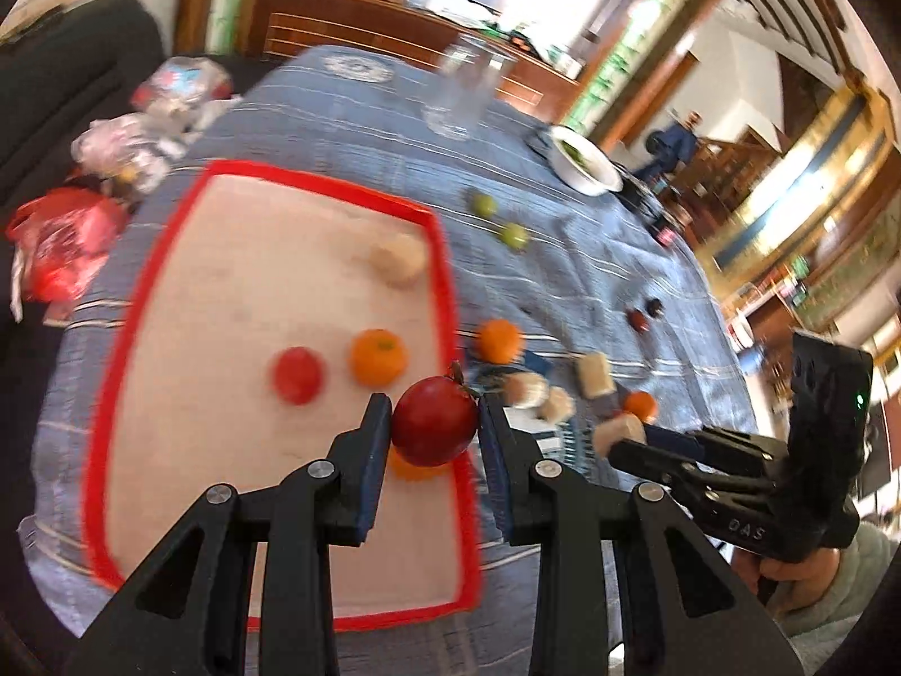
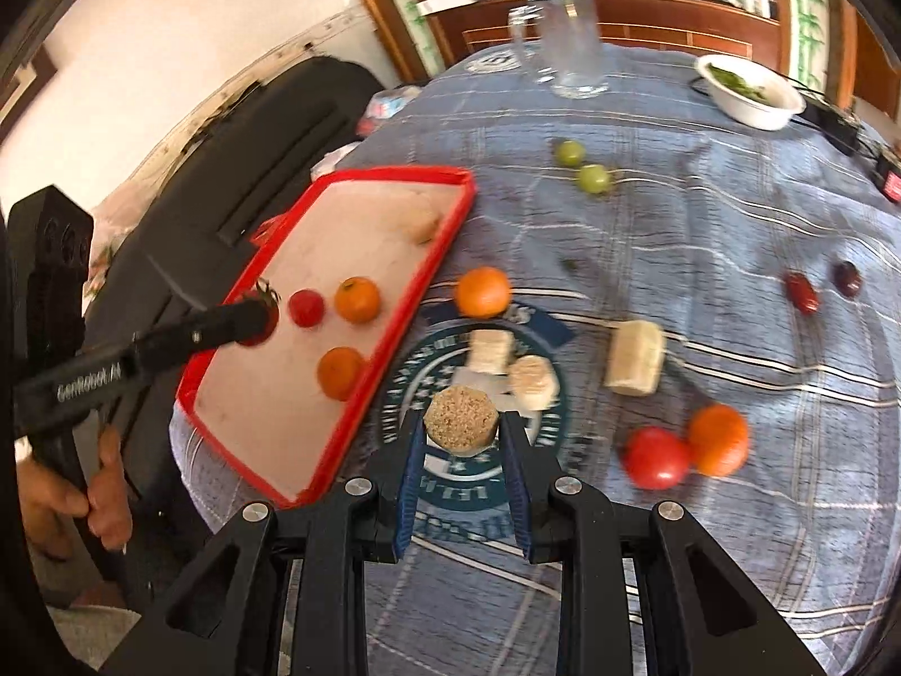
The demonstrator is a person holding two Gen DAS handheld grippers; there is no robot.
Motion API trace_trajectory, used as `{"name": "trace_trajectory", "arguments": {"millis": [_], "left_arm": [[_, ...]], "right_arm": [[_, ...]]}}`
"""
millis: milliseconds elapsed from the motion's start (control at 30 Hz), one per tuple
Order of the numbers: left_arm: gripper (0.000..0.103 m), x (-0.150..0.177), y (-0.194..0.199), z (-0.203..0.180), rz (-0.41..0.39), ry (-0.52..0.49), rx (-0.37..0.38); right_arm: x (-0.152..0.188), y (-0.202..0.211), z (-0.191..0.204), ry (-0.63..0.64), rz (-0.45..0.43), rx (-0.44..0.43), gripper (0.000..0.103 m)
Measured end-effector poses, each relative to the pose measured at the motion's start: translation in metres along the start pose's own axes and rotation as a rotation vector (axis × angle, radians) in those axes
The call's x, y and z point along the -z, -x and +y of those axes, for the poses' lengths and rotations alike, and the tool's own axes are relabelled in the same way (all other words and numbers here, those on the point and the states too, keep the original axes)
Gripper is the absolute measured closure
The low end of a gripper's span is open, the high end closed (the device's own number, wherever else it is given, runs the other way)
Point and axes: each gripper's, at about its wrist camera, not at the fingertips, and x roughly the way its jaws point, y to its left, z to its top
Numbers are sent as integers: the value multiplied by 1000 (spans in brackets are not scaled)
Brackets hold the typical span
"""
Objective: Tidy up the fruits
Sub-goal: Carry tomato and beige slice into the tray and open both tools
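My left gripper is shut on a red tomato and holds it above the red-rimmed tray; it also shows in the right wrist view. The tray holds a red tomato, an orange, another orange and a pale chunk. My right gripper is shut on a round beige cake just right of the tray. On the cloth lie an orange, a tomato beside an orange, two green fruits and two dark red fruits.
Pale cake pieces lie on the blue striped tablecloth. A glass mug and a white bowl stand at the far side. Plastic bags lie left of the tray. A black sofa stands beside the table.
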Motion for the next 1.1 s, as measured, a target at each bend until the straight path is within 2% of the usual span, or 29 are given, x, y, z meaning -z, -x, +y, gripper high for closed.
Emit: {"name": "trace_trajectory", "arguments": {"millis": [200,433,700,900,1100], "left_arm": [[74,10,3,32,11,52,-36],[74,17,-6,46,58,63,-33],[74,-3,-44,37,148,-42,12],[74,-10,-66,27,205,-114,31],[74,-14,-78,25,233,-141,45]], "right_arm": [[-6,-15,21,40,26,-35,76],[-8,-37,59,131,87,-104,76],[-1,-62,97,217,150,-166,76],[1,-75,107,231,161,-142,76],[5,-83,116,254,172,-109,76]]}}
